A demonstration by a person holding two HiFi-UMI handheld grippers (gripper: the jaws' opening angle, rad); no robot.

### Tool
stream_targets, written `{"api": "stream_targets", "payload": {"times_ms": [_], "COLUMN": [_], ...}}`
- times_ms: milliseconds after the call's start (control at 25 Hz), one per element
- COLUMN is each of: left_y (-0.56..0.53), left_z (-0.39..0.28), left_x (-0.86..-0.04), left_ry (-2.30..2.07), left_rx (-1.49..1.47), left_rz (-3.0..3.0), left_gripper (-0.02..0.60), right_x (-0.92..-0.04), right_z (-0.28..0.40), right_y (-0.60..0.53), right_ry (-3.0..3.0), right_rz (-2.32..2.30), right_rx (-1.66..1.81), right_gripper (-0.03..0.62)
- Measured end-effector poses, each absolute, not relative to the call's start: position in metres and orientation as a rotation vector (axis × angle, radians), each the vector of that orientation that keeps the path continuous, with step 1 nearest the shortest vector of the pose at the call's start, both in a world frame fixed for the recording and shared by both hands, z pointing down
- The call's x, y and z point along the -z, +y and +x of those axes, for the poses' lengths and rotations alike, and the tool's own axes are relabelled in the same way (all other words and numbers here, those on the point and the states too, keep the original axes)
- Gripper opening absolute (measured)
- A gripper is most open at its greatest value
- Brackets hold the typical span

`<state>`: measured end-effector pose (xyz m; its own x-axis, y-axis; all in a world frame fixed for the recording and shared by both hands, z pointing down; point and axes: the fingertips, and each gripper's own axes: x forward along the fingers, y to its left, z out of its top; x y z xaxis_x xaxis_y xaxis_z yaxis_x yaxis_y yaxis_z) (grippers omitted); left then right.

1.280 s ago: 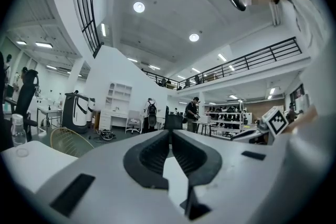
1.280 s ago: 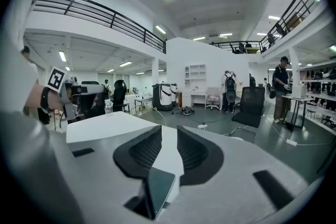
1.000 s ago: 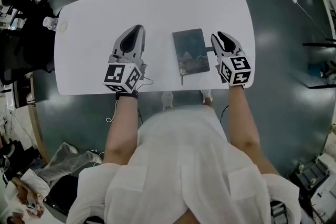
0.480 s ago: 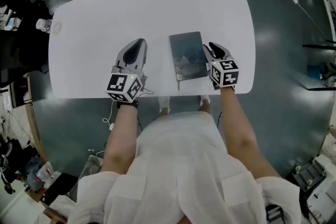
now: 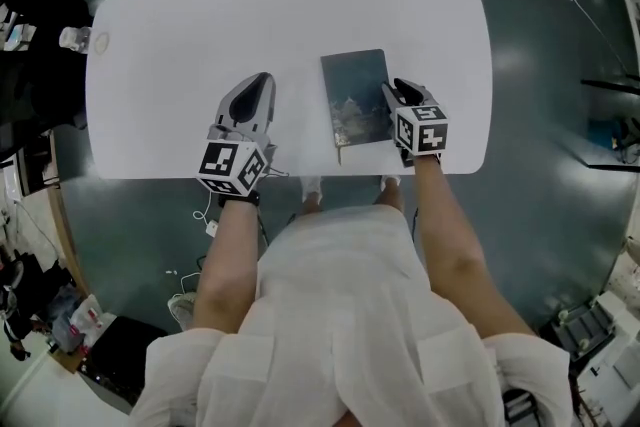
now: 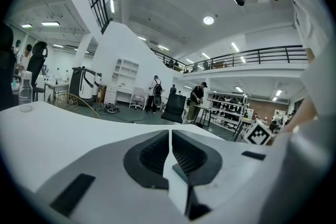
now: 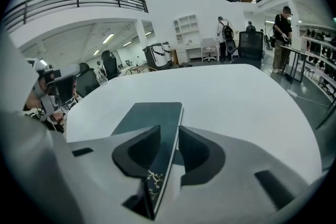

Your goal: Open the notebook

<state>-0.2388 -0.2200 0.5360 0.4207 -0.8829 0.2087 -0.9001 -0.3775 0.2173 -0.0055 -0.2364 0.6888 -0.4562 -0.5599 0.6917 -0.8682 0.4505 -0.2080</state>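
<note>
1. The notebook (image 5: 357, 98) lies closed and flat on the white table (image 5: 180, 25), near its front edge.
2. Your right gripper (image 5: 397, 91) straddles the notebook's right edge; its jaws are opening, with the cover's edge between them.
3. Your left gripper (image 5: 256, 83) is left of the notebook, apart from it, jaws closed together.

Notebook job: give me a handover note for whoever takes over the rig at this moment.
Left gripper: shut, empty, low over the table, left of the notebook.
Right gripper: jaws opening, with the notebook's right edge between them, not clamped.
Notebook: closed, flat on the table's near side.
Done: right gripper lined up on that edge.
Left: pinch the cover and swing it open.
</note>
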Motion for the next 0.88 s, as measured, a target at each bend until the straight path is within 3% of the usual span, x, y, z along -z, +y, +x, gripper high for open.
{"api": "stream_targets", "payload": {"times_ms": [880], "left_y": [-0.212], "left_z": [-0.240], "left_x": [-0.531], "left_ry": [-1.549], "left_rx": [-0.092], "left_rz": [2.396], "left_gripper": [0.017], "right_x": [-0.709], "right_z": [-0.005], "right_y": [-0.229], "right_ry": [-2.105], "right_rz": [1.113], "right_rx": [-1.004], "right_gripper": [0.080]}}
